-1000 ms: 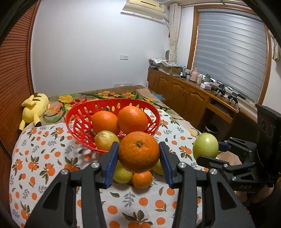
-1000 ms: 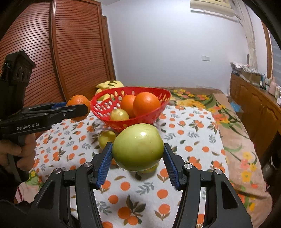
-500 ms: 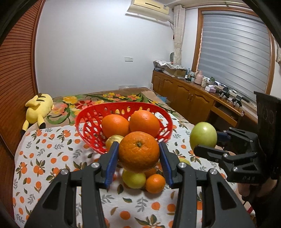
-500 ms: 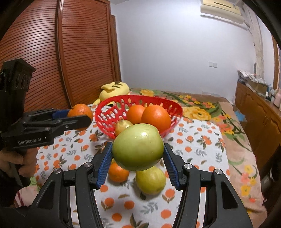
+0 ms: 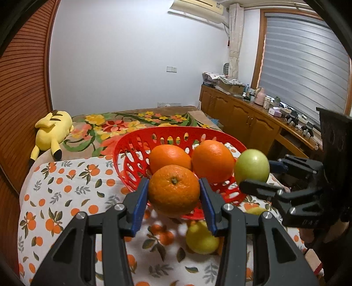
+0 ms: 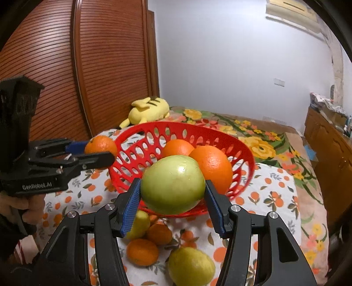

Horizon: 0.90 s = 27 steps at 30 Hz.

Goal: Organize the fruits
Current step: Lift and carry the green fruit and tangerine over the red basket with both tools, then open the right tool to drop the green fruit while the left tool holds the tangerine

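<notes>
Fruits sit partly in a red perforated plastic basket [image 5: 132, 158] and partly loose on a white cloth printed with small oranges and leaves [image 5: 66, 198], which covers the near end of the bed. Two round oranges [image 5: 212, 160] lie inside the basket. The left gripper [image 5: 173, 195], with black arms and blue pads, is clamped on a third round orange with a green stem scar [image 5: 173, 190], held just in front of the basket's near rim. The right gripper [image 6: 172, 201], of the same build, is closed on a smooth pale green apple [image 6: 172, 183], also just before the rim. On the cloth below the grippers lie two yellow-green pears [image 6: 190, 266] and two small tangerines [image 6: 143, 252], close together. Beyond the printed cloth the bed shows a floral blanket in green, yellow and red [image 5: 123, 125], and a yellow plush toy with black-tipped ears [image 5: 52, 129] lies at its far left corner against a slatted reddish-brown wooden wardrobe door [image 6: 55, 66]. The far wall [image 5: 121, 55] is plain white, with a wall-mounted air conditioner [image 5: 197, 8] near the ceiling. Along the right side runs a brown wooden cabinet counter [image 5: 248, 118] cluttered with small items, under a window with a grey roller blind [image 5: 303, 66]. A hand [image 6: 22, 204] grips the left tool's handle.
</notes>
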Available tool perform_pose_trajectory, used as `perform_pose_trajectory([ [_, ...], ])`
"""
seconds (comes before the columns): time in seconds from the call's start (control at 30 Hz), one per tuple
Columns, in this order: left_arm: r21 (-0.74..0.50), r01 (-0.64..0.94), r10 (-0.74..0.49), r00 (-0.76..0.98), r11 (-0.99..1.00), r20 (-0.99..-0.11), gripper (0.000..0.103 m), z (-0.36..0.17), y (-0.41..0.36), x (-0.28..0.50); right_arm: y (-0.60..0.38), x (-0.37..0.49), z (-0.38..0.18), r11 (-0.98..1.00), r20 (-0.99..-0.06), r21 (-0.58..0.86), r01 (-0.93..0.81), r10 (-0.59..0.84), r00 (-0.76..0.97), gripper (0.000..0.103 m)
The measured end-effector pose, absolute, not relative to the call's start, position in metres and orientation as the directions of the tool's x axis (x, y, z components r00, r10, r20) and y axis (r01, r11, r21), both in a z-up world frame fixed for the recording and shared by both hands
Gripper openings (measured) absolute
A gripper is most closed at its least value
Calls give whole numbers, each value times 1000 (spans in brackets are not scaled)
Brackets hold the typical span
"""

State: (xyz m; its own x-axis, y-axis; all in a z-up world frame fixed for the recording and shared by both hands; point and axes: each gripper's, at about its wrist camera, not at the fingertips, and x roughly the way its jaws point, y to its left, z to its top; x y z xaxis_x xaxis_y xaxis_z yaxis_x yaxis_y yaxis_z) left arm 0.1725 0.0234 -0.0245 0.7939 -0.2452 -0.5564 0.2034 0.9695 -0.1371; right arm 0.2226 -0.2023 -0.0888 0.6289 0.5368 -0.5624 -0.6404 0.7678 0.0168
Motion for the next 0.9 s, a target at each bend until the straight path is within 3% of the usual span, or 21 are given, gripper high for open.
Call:
perform_pose_trajectory([
  [0.4, -141, 205, -249, 776, 968, -580, 44, -35, 32, 212, -182, 240, -112, 737, -624, 30, -676, 542, 563, 58],
  [0.9, -123, 188, -224, 761, 974, -609, 44, -44, 32, 246, -190, 246, -102, 735, -588, 58, -676, 572, 572, 60],
])
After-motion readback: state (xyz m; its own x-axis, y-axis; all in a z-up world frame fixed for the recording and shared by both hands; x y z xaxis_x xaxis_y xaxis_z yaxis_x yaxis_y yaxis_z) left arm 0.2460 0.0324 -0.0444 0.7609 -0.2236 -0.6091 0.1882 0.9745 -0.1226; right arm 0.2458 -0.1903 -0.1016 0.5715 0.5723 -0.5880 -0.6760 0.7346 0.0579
